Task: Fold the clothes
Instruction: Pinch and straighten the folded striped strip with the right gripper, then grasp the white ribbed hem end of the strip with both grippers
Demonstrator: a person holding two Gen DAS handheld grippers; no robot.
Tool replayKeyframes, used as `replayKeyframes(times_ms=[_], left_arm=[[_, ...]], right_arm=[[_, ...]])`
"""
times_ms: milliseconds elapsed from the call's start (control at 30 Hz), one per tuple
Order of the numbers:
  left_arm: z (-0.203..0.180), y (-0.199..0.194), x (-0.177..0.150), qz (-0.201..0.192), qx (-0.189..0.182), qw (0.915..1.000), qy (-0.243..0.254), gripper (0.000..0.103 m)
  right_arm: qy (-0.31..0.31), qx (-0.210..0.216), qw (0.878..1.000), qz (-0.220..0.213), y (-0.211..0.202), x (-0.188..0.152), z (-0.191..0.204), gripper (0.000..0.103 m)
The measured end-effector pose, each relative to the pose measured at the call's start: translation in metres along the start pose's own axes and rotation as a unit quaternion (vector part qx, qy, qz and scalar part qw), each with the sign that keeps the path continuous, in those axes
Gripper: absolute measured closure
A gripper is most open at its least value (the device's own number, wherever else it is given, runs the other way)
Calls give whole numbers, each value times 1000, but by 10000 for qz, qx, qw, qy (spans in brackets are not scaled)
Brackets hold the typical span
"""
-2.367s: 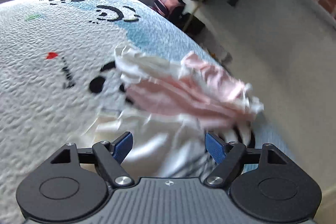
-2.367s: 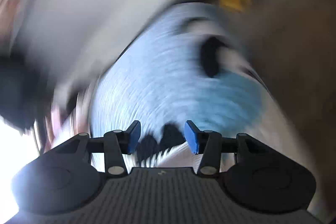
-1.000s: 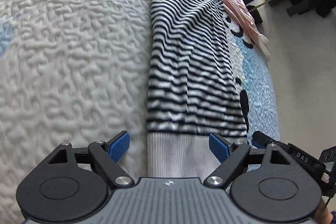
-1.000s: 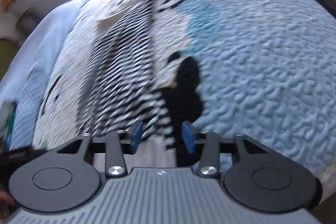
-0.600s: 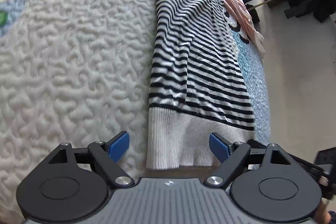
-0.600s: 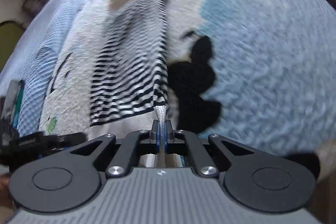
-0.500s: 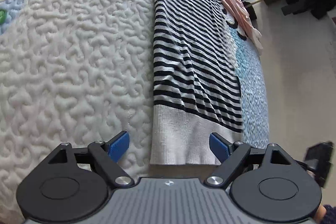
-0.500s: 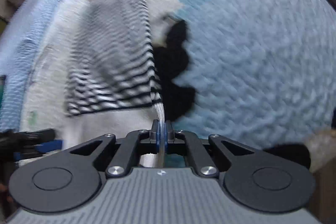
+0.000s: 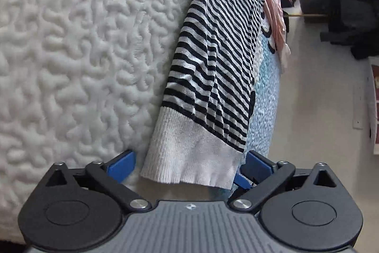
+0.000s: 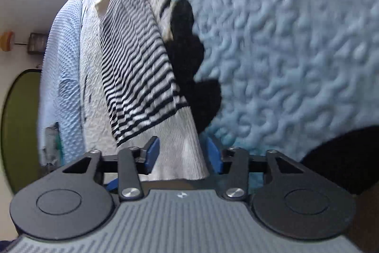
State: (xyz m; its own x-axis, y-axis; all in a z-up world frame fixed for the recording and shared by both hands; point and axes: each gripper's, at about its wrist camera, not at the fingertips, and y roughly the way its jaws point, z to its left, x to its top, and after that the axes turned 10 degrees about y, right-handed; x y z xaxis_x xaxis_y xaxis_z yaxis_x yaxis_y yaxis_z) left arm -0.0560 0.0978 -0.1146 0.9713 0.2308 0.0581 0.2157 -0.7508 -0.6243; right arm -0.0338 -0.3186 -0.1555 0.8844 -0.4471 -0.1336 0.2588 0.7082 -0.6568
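A black-and-white striped sweater point(image 9: 213, 51) lies lengthwise on the quilted bedspread point(image 9: 71, 51), its white ribbed hem point(image 9: 189, 153) nearest me. My left gripper point(image 9: 189, 158) straddles that hem with its jaws opening wide, and neither blue pad touches the cloth. In the right wrist view the same sweater point(image 10: 137, 68) runs away up the bed. My right gripper point(image 10: 182, 148) has its jaws opening around the hem's corner point(image 10: 180, 153). The cloth lies loose between the pads.
A pink and white garment point(image 9: 274, 4) lies beyond the sweater along the bed's edge. Pale floor point(image 9: 319, 110) and a dark pile of bags point(image 9: 343, 4) are to the right. A light blue blanket point(image 10: 61, 63) borders the bedspread point(image 10: 284, 39), which has black printed patches point(image 10: 189, 58).
My right gripper, shut on the hem half a second ago, has parted its jaws and let it go. My left jaws have widened. Both grippers have sunk closer to the bed.
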Motion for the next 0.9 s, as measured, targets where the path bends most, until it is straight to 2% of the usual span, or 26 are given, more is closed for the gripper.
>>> replayKeyframes(times_ms=[67, 167, 233, 300, 333, 367, 433, 467, 500, 600, 667, 767, 867, 900], left_arm=[[-4, 4, 4, 159, 37, 9997, 195, 0], [-17, 11, 8, 446, 194, 9960, 753, 1], [-19, 14, 9, 490, 241, 9955, 774, 2], [-19, 14, 11, 503, 267, 9957, 728, 5], [-19, 13, 11, 504, 276, 9959, 693, 16], [-18, 13, 12, 528, 292, 9960, 656, 46], [-14, 12, 13, 631, 339, 9958, 577, 80], [-12, 13, 14, 667, 395, 9954, 554, 75], [-10, 15, 15, 678, 405, 9954, 536, 75], [-1, 13, 22, 528, 181, 9980, 311, 67], [3, 12, 26, 359, -1, 9992, 147, 56], [5, 17, 29, 294, -209, 9993, 66, 46], [-1, 20, 25, 286, -289, 9985, 379, 42], [-1, 19, 23, 288, -316, 9981, 449, 42]], right_arm=[[-73, 77, 9999, 108, 6, 5, 0, 59], [111, 132, 9997, 199, 10, 9, 0, 59], [177, 128, 9995, 217, 11, 9, 2, 60], [23, 14, 9997, 246, 14, 8, 7, 65], [-30, -51, 9996, 283, 14, 9, 8, 68], [-31, -103, 9994, 330, 14, 11, 9, 74], [-19, -205, 9989, 427, 13, 15, 9, 84], [-39, -233, 9986, 482, 11, 16, 7, 84], [-98, -257, 9985, 474, 8, 18, 7, 84], [-285, -353, 9985, 291, -5, 22, 7, 83], [-147, -263, 9993, 218, -5, 25, 4, 79], [59, -76, 9998, 171, 0, 27, 2, 74], [-223, 59, 9992, 315, 15, 22, 13, 53], [-340, 80, 9987, 381, 18, 21, 16, 53]])
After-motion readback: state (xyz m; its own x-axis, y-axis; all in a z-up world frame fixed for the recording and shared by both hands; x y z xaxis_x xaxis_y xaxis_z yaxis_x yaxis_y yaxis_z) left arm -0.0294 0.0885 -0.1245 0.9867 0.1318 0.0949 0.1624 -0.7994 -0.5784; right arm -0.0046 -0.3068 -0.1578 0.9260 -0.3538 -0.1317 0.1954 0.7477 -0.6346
